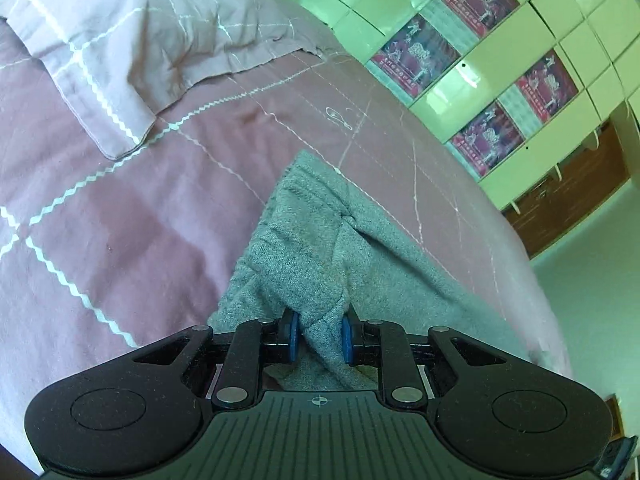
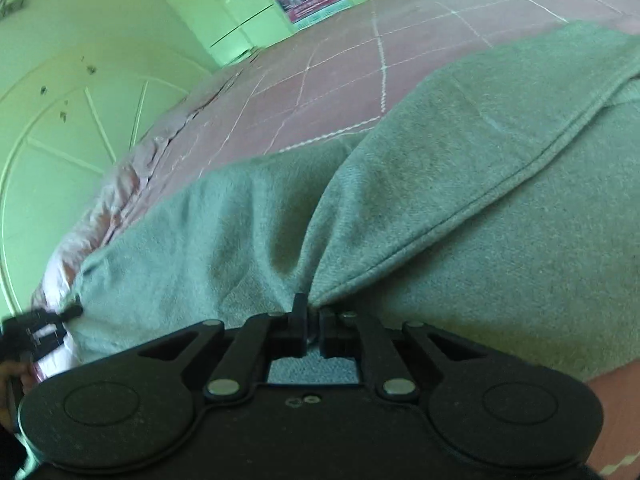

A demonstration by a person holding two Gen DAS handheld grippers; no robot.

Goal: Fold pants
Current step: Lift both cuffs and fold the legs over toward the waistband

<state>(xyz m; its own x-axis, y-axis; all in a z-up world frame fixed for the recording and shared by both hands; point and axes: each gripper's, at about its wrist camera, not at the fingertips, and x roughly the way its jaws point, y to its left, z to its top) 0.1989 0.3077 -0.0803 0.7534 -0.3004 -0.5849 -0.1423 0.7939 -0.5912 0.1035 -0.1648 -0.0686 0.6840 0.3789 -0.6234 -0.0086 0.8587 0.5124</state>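
Note:
Grey knit pants (image 1: 320,240) lie on a pink checked bedspread (image 1: 120,220). In the left wrist view my left gripper (image 1: 319,336) is shut on a bunched fold of the pants, the cloth pinched between its blue pads (image 1: 294,334). In the right wrist view the grey pants (image 2: 440,200) fill most of the picture, a stitched hem running across them. My right gripper (image 2: 314,320) is shut on the pants' edge, its jaws almost meeting over the thin cloth. The other gripper (image 2: 40,332) shows at the far left, at the pants' corner.
A pink pillow (image 1: 132,48) lies at the bed's far left. Pale cabinets with red posters (image 1: 480,92) stand beyond the bed. A light panelled door (image 2: 72,120) is on the left in the right wrist view. The bed's edge (image 1: 536,300) runs down the right.

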